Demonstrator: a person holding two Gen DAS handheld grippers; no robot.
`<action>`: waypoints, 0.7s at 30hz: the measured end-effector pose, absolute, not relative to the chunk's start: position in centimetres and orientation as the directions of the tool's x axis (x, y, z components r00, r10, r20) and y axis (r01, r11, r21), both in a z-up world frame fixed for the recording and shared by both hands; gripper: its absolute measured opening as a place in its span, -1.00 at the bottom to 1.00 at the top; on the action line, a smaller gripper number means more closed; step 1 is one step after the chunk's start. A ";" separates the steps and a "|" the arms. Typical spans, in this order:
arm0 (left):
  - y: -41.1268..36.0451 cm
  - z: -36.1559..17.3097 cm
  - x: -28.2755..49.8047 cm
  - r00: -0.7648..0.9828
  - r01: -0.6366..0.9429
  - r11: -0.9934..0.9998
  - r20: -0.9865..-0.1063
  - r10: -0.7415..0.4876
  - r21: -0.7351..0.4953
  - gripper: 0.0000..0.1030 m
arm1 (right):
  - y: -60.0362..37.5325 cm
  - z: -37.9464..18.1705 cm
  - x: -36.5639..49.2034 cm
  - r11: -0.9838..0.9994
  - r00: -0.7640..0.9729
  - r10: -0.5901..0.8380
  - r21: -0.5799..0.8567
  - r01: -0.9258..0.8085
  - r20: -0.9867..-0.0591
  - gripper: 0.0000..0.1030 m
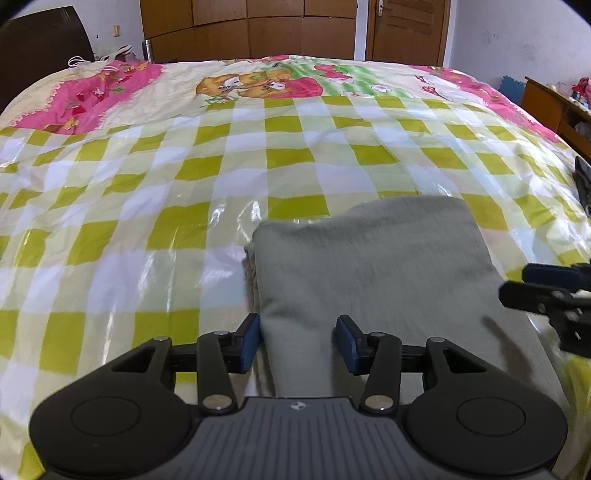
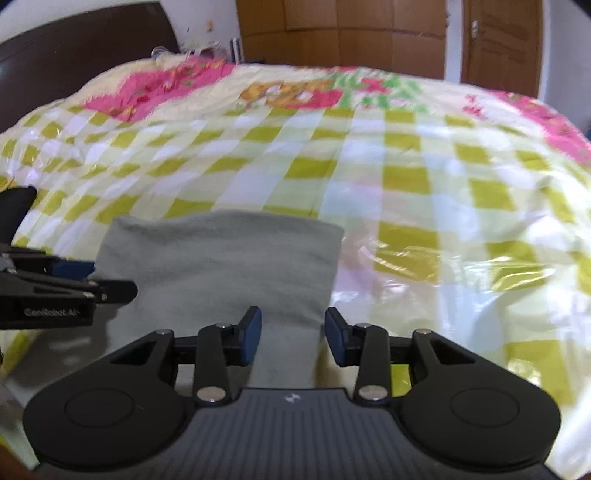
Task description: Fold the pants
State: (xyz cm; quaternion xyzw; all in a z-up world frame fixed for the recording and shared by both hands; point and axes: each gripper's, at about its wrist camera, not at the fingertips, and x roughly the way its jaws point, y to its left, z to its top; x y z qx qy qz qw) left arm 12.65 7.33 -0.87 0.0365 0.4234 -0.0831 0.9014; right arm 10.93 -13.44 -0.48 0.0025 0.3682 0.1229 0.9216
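Pants: the grey-green pants [image 1: 373, 266] lie folded into a thick rectangle on the checked bedspread [image 1: 147, 177], near its front edge.
Left gripper: the left gripper [image 1: 297, 341] is spread wide, holding nothing (blue pads apart). The pants' left edge runs just beside its left pad, and cloth lies between the two fingers.
Right gripper: the right gripper [image 2: 293, 338] is likewise parted and empty, poised over the pants' right front corner; cloth shows between its fingers.
Spacing: each gripper appears at the edge of the other's view, flanking the pants.
Background: wooden wardrobe [image 1: 251, 29] beyond the bed.
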 end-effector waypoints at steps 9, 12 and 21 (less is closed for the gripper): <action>6.8 -1.2 8.2 0.586 0.182 0.983 -0.803 -0.103 0.006 0.29 | -12.0 -1.2 5.1 0.947 0.649 0.279 0.090 -0.309 -0.708 -0.24; 7.2 -0.8 6.9 0.590 0.150 0.988 -0.800 -0.112 -0.029 0.30 | -11.9 -1.0 4.7 0.947 0.651 0.278 0.090 -0.307 -0.706 -0.24; 7.4 -1.2 3.9 0.543 0.120 0.992 -0.835 -0.089 -0.027 0.33 | -12.7 -0.8 3.1 0.948 0.643 0.293 0.129 -0.291 -0.708 -0.24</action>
